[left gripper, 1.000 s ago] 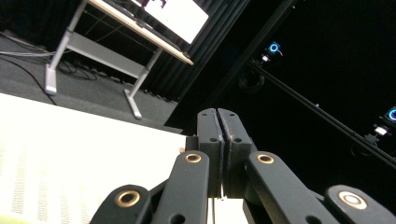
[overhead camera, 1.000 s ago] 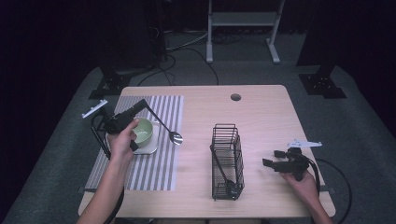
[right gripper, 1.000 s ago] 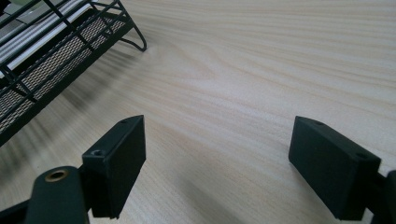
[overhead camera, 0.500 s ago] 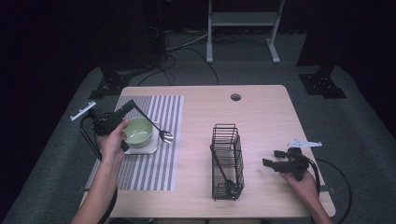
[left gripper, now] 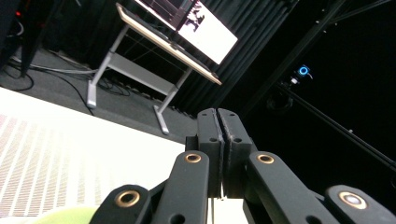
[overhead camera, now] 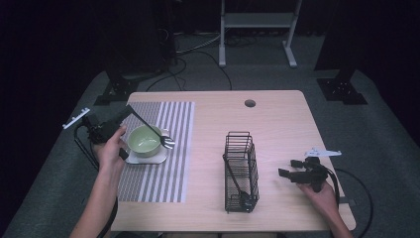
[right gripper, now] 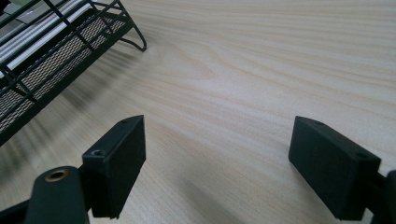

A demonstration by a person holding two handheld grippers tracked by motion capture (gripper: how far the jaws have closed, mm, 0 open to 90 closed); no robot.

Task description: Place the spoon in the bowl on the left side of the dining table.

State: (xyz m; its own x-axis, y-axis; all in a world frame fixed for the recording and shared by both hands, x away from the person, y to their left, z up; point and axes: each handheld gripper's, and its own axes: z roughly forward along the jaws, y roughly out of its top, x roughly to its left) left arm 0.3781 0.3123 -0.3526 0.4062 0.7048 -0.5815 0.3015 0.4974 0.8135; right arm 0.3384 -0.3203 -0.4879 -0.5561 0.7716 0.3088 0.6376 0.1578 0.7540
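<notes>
My left gripper [overhead camera: 127, 112] [left gripper: 218, 114] hovers at the table's left edge, tilted upward, with its jaws pressed together on the black handle of a fork [overhead camera: 159, 135]. The fork slants down across a green bowl [overhead camera: 143, 139] [left gripper: 60, 217], its silver head past the bowl's right rim. The bowl stands on a white plate [overhead camera: 157, 157] on a striped placemat [overhead camera: 163, 178]. My right gripper [overhead camera: 287, 167] [right gripper: 219, 135] stands open low over bare wood, to the right of a black wire basket [overhead camera: 241, 168] [right gripper: 42, 70], with nothing between its fingers.
A dark utensil [overhead camera: 239, 191] leans inside the basket. A round cable hole [overhead camera: 250, 103] lies near the table's [overhead camera: 277, 129] far edge. Cables trail off both sides. A desk frame [overhead camera: 255, 25] stands on the floor beyond.
My left gripper has moved left and slightly back with the fork, so the fork's head now lies at the bowl's right rim. The right gripper has stayed put.
</notes>
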